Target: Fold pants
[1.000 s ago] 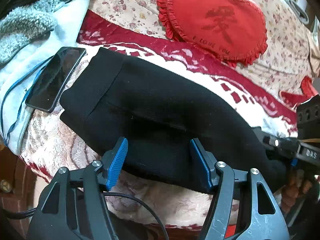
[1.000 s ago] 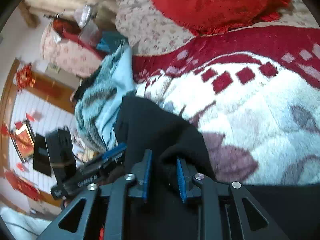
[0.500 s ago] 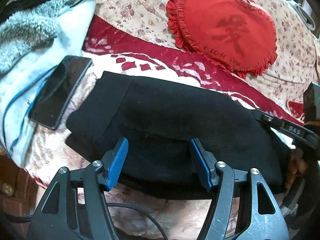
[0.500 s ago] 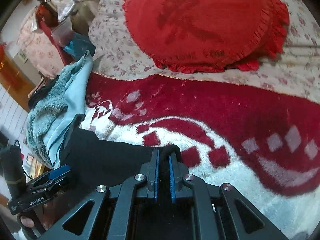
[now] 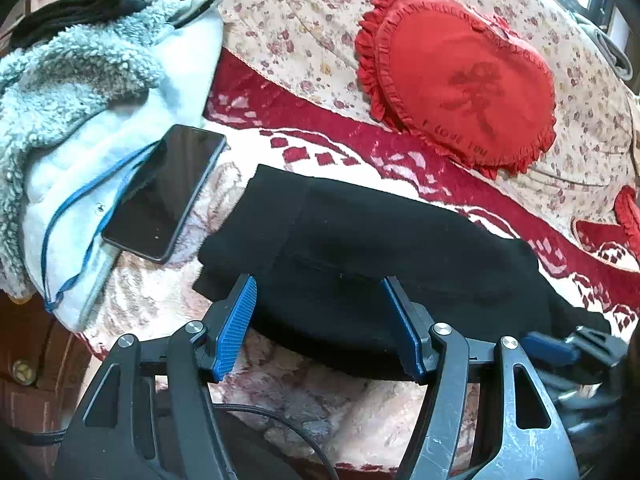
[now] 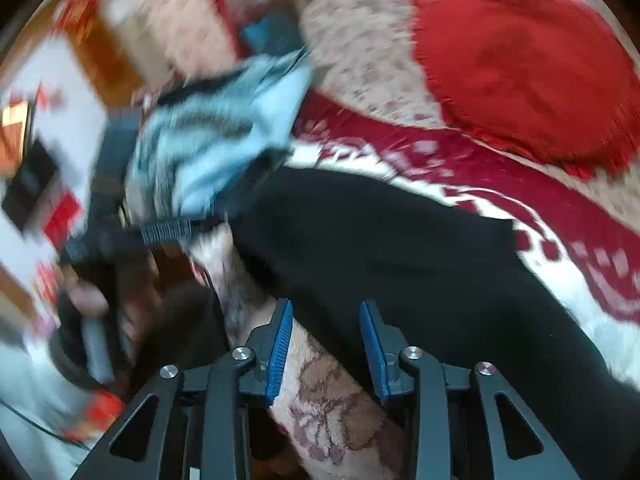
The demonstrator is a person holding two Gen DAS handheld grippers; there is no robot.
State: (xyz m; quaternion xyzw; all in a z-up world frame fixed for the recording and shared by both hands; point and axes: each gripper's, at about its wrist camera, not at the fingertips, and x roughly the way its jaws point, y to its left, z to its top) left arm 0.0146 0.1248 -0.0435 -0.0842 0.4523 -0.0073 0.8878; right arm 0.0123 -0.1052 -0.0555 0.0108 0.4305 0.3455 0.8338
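Note:
The black pants (image 5: 372, 252) lie folded lengthwise in a long band across the red-and-white blanket (image 5: 320, 148). My left gripper (image 5: 320, 320) is open and empty, its blue pads over the near edge of the band. My right gripper (image 6: 325, 344) is open and empty, just off the near edge of the pants (image 6: 400, 248); this view is blurred by motion. The right gripper's tip (image 5: 560, 348) also shows at the right end of the pants in the left wrist view.
A black phone (image 5: 164, 192) lies on a pale blue fleece garment (image 5: 80, 112) left of the pants. A red heart-shaped pillow (image 5: 460, 76) rests on the floral cover (image 5: 288, 28) behind. The bed's edge runs just below my grippers.
My right gripper let go of the pants' end and opened, after carrying it over the band. It swung back toward the near edge. The left gripper drew back slightly, still open.

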